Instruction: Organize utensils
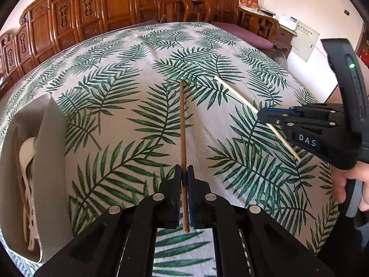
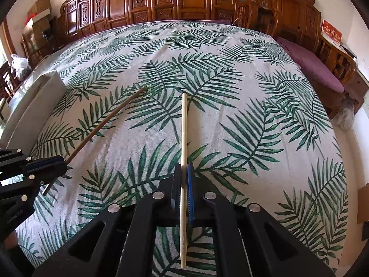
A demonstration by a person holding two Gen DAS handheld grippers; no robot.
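Left claw clamps a dark chopstick; right claw clamps a pale chopstick. Lift both level before moving toward the white organizer.

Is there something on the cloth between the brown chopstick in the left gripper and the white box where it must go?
Nothing visible. The left gripper is shut on the brown chopstick, and only bare leaf-print tablecloth lies between it and the white box at the left.
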